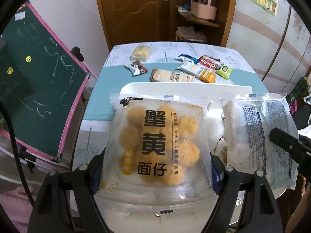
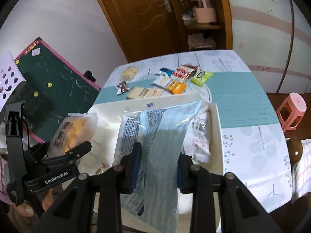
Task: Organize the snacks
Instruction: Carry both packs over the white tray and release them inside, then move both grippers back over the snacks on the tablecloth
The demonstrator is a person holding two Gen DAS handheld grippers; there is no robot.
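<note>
Desk (image 1: pixel 243 77) with leaf-print cloth, white tray (image 1: pixel 186 86) near its front edge, left tool (image 1: pixel 155 167) gripping a clear packet of orange puffs (image 1: pixel 155 136) over the tray, right tool (image 2: pixel 158 167) clamped narrow on a pale blue packet (image 2: pixel 165 136) beside it, loose snacks (image 1: pixel 194 68) lying beyond the tray

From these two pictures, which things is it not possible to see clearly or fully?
- Inside of the white bin: both wrist views, covered by the two held packets.
- Front of the blue-white packet: only its printed back faces both cameras.
- Lower edge of the crab-roe noodle snack packet: left wrist view, washed out by glare.
- Small snacks on the tablecloth: labels too small; right wrist view blurred.
</note>
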